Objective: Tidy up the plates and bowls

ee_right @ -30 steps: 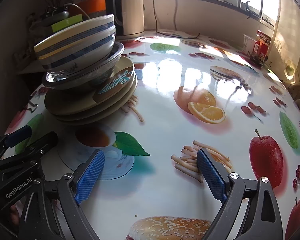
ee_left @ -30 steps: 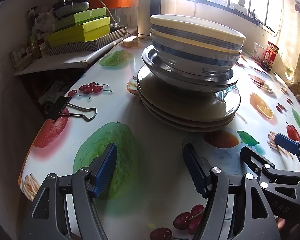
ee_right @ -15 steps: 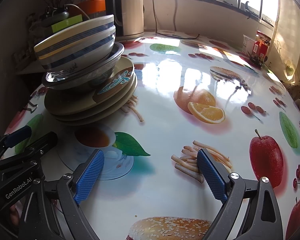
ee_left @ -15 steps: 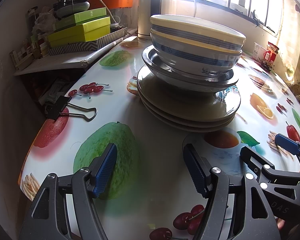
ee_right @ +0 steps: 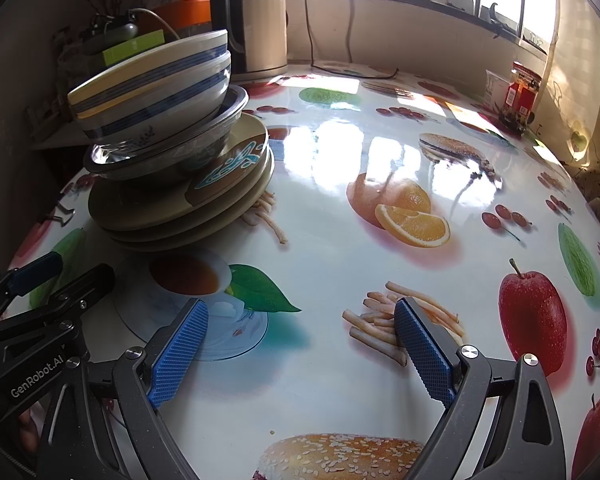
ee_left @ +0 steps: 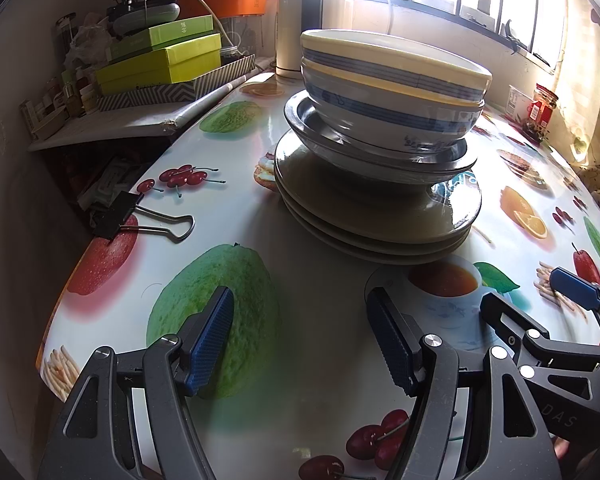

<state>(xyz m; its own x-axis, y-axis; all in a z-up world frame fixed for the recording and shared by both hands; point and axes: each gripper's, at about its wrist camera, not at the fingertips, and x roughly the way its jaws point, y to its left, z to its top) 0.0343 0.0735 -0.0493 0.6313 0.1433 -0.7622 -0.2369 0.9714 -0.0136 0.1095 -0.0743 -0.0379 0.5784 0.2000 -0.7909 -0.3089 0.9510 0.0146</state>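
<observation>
Both tongs stood apart and empty above the fruit-printed bench, short of the stack. The left tongs hung over the printed green fruit and teacup, its blue pads touching nothing; the right tongs hung just beside it, over the printed teacup and fries, equally clear of any dish. The task's things were gathered in a single pile near the bench's left side: two blue-striped bowls nested on top, a metal bowl beneath them, and three flat plates at the base, the uppermost bearing a turquoise pattern. In the right wrist view the pile appeared to lean, though the lens may account for some of that.

Judged from this arrangement, the stacking looked largely done, and the step in hand was either a pause after the last placement or the approach to a fresh grasp. Any next move on the pile would call for a rim grip on the top bowl, lifted straight up, since the nested bowls sat off-centre on the plates. A binder clip and a kettle lay well apart from the stack.
</observation>
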